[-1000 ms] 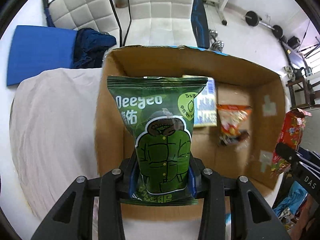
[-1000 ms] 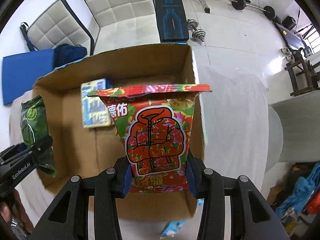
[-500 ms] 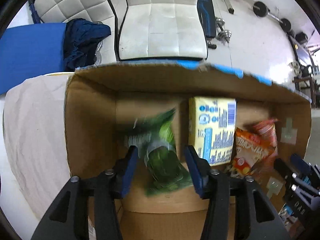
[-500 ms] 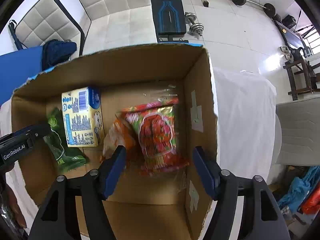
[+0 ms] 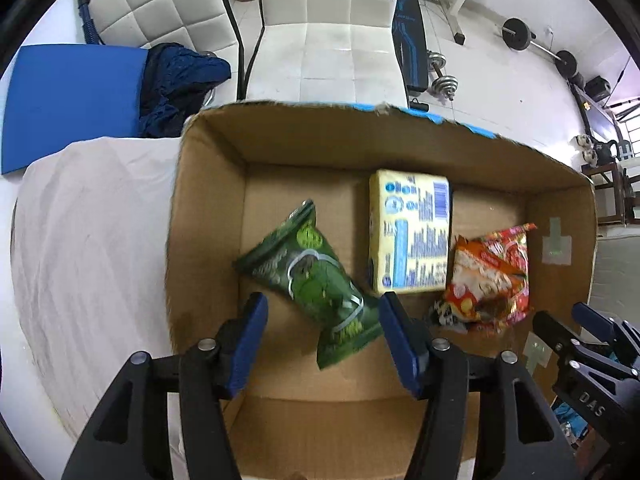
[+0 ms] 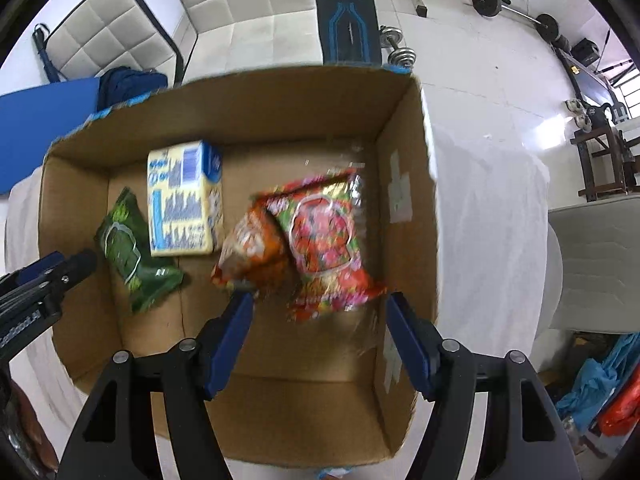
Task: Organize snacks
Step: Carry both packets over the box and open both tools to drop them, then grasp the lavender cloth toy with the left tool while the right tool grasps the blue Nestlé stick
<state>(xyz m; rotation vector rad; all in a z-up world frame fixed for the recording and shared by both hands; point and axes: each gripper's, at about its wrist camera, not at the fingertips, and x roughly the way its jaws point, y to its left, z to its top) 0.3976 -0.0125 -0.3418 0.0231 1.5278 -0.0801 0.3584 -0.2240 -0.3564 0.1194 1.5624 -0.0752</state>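
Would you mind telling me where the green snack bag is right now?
The green bag lies on the floor of the cardboard box, at its left end in both wrist views, just left of the yellow carton.

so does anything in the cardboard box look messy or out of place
Slightly. In the brown cardboard box, the green snack bag lies diagonally across the floor, and the red floral snack bag overlaps an orange snack packet. Only the yellow-and-blue carton lies square to the walls. Nothing looks spilled or torn.

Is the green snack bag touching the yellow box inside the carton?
Apart. In the left wrist view a strip of bare cardboard floor shows between the green snack bag and the yellow box; the right wrist view is too blurred to confirm.
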